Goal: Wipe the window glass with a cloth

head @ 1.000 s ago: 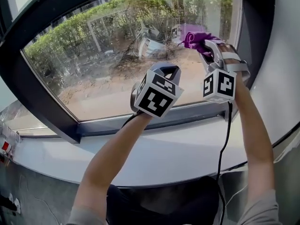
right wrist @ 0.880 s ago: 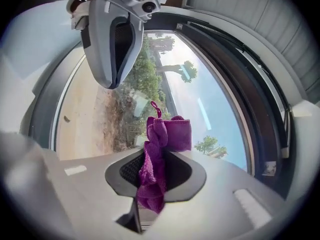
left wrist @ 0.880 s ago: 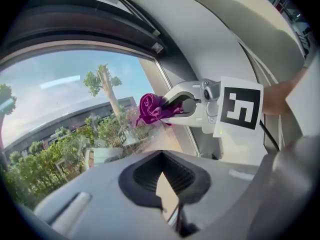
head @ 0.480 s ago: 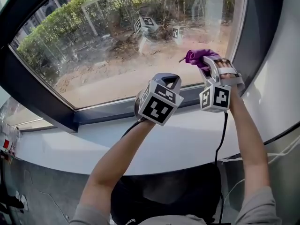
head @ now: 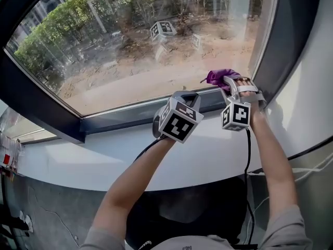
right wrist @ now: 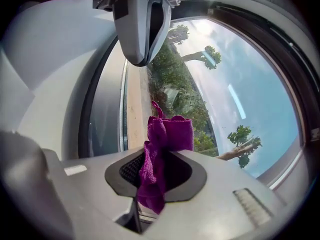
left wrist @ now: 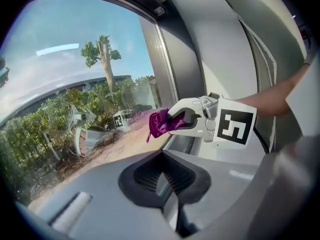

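Setting: big pane of window glass point(head: 145, 51) in a dark frame point(head: 130, 120), with a white sill point(head: 197, 150) below it. Hedge point(head: 47, 46), trees and bare sandy ground lie outside.
Cloth: purple cloth point(head: 221, 77), bunched up, at the pane's lower right corner where the bottom frame meets the side frame. Whether it touches the glass cannot be told.
Cloth in jaws: in the right gripper view the cloth point(right wrist: 160, 159) runs down between the jaws and bulges out beyond the tips.
Right gripper: right gripper point(head: 225, 83) is clamped on the cloth and points toward the corner of the pane. Its marker cube point(head: 237, 115) is over the sill.
Left gripper: left gripper point(head: 187, 95) is low over the bottom frame, just left of the right one. Its jaws are closed together with nothing between them. Its marker cube point(head: 179, 123) faces the head camera.
Cross view: the left gripper view shows the right gripper point(left wrist: 175, 121) with the cloth point(left wrist: 161, 123) at its tips, the side frame behind it.
Glass: faint reflections of the marker cubes point(head: 162, 30) show higher up the pane.
Cable: a black cable point(head: 247, 155) hangs from the right gripper along the forearm.
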Demonstrator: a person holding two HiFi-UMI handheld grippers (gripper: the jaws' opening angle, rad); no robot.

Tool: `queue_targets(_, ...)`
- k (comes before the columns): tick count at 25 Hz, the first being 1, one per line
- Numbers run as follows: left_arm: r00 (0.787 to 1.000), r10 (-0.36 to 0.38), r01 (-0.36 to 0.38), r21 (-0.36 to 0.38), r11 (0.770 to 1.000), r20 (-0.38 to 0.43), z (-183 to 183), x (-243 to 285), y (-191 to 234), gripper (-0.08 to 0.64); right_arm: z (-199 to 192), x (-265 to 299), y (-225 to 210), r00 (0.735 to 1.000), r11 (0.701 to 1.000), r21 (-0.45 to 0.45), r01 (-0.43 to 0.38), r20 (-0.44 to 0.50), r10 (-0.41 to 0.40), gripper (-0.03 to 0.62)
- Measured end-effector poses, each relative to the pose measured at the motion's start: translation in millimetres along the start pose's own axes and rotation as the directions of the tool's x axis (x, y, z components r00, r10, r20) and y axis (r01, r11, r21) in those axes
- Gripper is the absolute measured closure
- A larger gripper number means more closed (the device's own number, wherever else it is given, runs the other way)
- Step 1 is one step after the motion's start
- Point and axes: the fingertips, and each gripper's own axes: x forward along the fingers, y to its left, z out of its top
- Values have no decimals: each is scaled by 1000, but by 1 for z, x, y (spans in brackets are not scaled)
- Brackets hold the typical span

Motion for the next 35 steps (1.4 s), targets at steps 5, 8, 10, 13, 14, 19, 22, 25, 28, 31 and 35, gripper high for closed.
queue_targets(5, 1000, -13, 13, -3, 1000, -2, -5, 1, -5, 560, -8, 9, 38, 993, 993, -16, -116, -38, 116, 494)
queue_targets(8, 1000, -16, 16, -2, 1000, 0, -3, 1, -6, 560, -11, 13, 54, 982, 984, -18, -180, -66, 178, 494)
queue_targets(10, 1000, -17, 17, 0, 1000, -1, -4, 1, -6, 560, -10, 14, 60, 977, 979, -3, -204, -70, 204, 494)
queue_targets(13, 1000, -22, 22, -2, 1000, -2, -4, -2, -6, 560, -15, 18, 70, 968, 972, -18, -235, -94, 232, 494)
queue_targets(14, 1000, -24, 24, -3, 1000, 1, -2, -3, -7, 560, -16, 18, 72, 966, 970, -27, -242, -101, 238, 494)
queue_targets(19, 1000, -13, 12, 24, 1000, 20, 9, -9, -5, 560, -10, 7, 63, 974, 977, -7, -213, -78, 211, 494)
queue_targets(22, 999, 16, -17, 42, 999, 28, 12, -17, 5, 560, 4, -7, 43, 991, 992, 15, -127, -38, 128, 494)
queue_targets(25, 998, 42, -44, 52, 998, 46, 21, -27, 15, 560, 17, -25, 11, 1000, 998, 56, -27, -2, 27, 492)
queue_targets(28, 993, 65, -72, 66, 995, 102, 52, -39, 27, 560, 24, -43, -32, 996, 990, 106, 89, 16, -92, 492)
queue_targets(31, 983, 81, -98, 102, 990, 165, 91, -54, 34, 560, 31, -60, -74, 981, 973, 132, 189, 22, -194, 492)
queue_targets(35, 969, 83, -121, 154, 981, 234, 139, -75, 36, 560, 37, -81, -138, 951, 942, 143, 302, 21, -308, 492)
